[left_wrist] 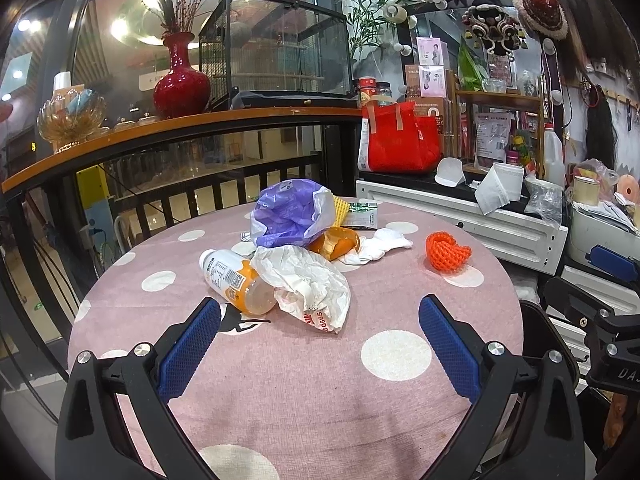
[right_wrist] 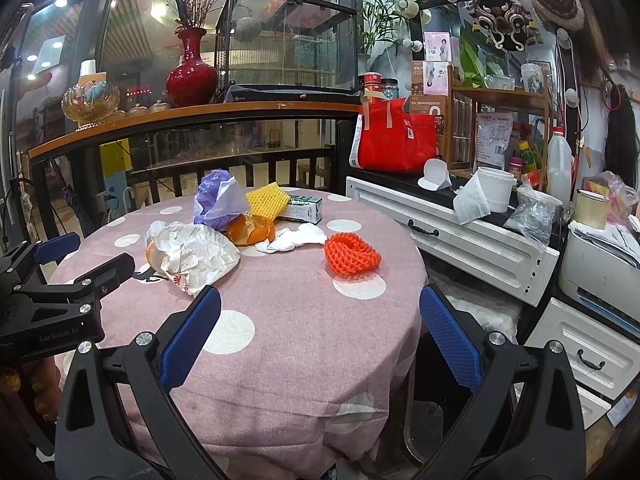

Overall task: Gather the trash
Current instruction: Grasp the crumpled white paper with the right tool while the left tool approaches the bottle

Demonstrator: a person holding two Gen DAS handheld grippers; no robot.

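Both tools (left_wrist: 320,312) (right_wrist: 320,304) wide apart, empty, above trash pile (left_wrist: 304,276).

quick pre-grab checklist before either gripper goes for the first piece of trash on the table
1. Left gripper open, holding nothing: ok.
2. Right gripper open, holding nothing: ok.
3. Orange foam net lies apart from the pile, free to grip: ok.
4. Juice bottle free to lift: not ok, crumpled paper wrapper overlaps its end.
5. Bin or bag for the trash in view: cannot tell.
6. Purple plastic bag empty: cannot tell.
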